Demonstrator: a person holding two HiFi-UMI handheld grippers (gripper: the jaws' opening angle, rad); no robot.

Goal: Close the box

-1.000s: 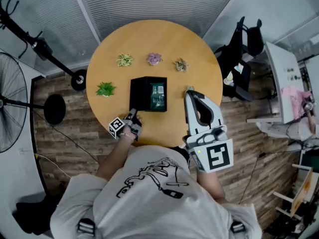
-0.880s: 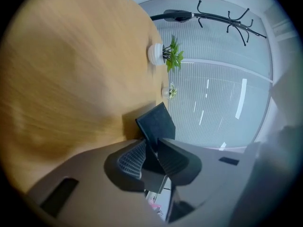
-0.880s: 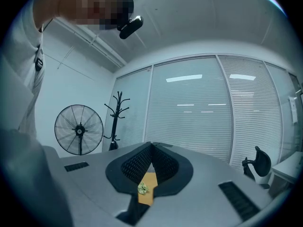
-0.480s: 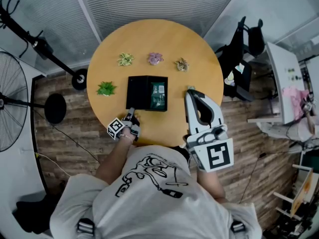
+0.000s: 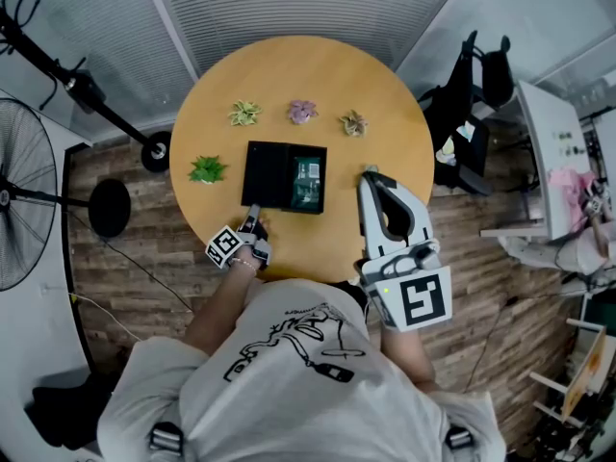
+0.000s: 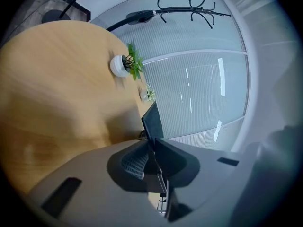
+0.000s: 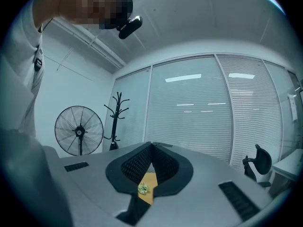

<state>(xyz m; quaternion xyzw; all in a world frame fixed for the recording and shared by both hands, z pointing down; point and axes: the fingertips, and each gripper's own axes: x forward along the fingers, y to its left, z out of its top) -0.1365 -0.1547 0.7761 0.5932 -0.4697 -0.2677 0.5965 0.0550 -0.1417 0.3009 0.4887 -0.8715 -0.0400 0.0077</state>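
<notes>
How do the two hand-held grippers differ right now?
The left gripper pinches the raised lid of the black box, and its jaws have just been closing on that lid. The right gripper is shut on nothing. The left gripper sits at the box's near edge, while the right gripper is off to the box's right, apart from it. Both are pale grey with dark-padded jaws.

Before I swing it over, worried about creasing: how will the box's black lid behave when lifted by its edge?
The lid looks thin and flat, so it is probably light and fairly stiff. The left gripper, whose jaws have just been closing on it, pinches only its edge, so it may twist. The open box might slide on the smooth table.
</notes>
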